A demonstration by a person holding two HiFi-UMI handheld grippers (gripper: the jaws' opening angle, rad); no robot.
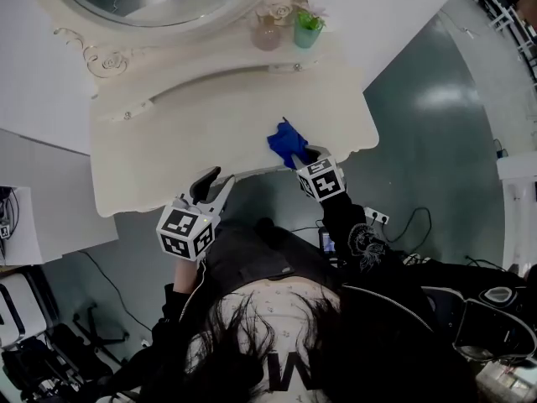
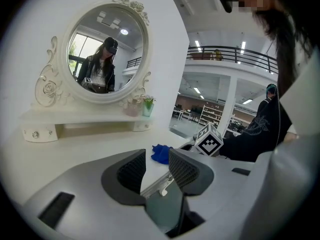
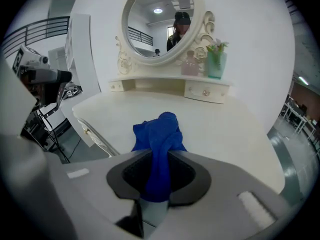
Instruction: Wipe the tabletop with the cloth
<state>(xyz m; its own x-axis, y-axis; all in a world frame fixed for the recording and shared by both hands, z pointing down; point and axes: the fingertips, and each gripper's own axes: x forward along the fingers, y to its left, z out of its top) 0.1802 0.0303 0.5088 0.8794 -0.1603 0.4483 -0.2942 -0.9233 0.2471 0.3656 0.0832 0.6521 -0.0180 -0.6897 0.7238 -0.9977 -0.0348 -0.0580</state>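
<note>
- One blue cloth (image 1: 286,141) was clamped in the right tool (image 3: 159,173), bunched on the surface's (image 1: 193,133) front edge.
- The left tool (image 2: 157,170) gaped empty at that same edge.

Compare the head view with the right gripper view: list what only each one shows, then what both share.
Only the head view: the left gripper, jaws apart, near the tabletop's front edge, plus the person's dark hair. Only the right gripper view: the right gripper seen close, its jaws pinching the blue cloth between them. Both: the cloth bunched on the white tabletop, the oval mirror and the green cup beside it.
</note>
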